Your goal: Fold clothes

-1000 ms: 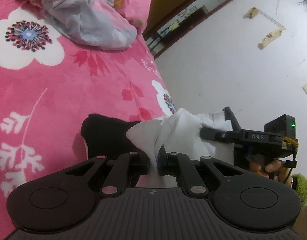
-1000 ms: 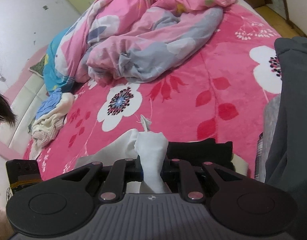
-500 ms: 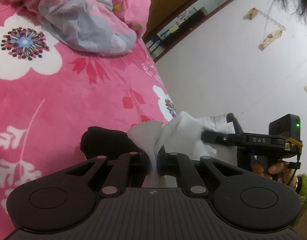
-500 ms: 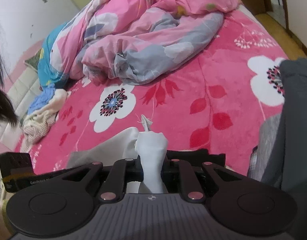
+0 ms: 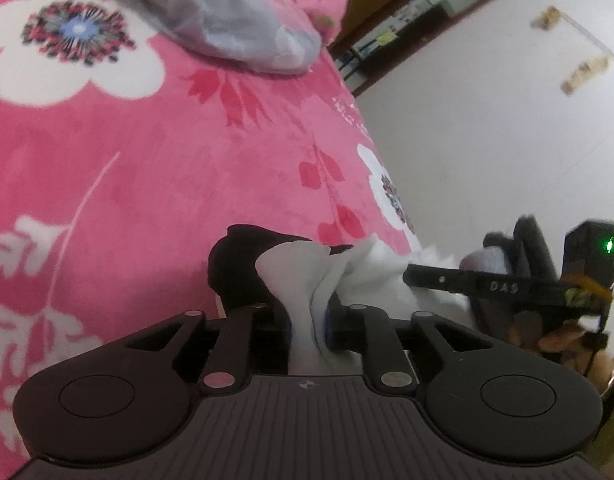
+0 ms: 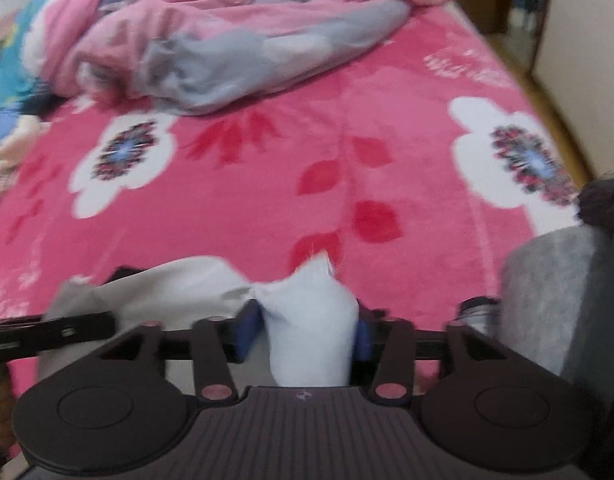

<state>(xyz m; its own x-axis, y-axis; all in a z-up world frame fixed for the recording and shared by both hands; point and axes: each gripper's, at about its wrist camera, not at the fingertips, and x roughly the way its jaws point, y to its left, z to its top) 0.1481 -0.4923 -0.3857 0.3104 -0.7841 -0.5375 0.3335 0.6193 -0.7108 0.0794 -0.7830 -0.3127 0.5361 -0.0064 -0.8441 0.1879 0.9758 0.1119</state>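
Observation:
A white garment (image 5: 299,272) lies low over the pink flowered blanket (image 5: 147,184), partly on top of a black garment (image 5: 239,268). My left gripper (image 5: 309,320) has a bunched fold of it between its pads; the jaws are opening but still touch the cloth on both sides. In the right wrist view, the white garment (image 6: 311,320) stands as a loose bunch inside my right gripper (image 6: 309,332), whose jaws are opening wide, with a gap beside the left blue pad. A finger (image 6: 67,332) of the left gripper shows at the lower left edge.
A crumpled pink and grey duvet (image 6: 227,52) is heaped at the far end of the bed. Grey clothing (image 6: 547,280) hangs close at the right. A white wall and a doorway (image 5: 407,20) lie past the bed's right edge. A person's hand (image 5: 559,336) holds the right gripper.
Both grippers have sunk toward the blanket with the white garment. The right jaws have spread wide off the fold; the left jaws have parted a little.

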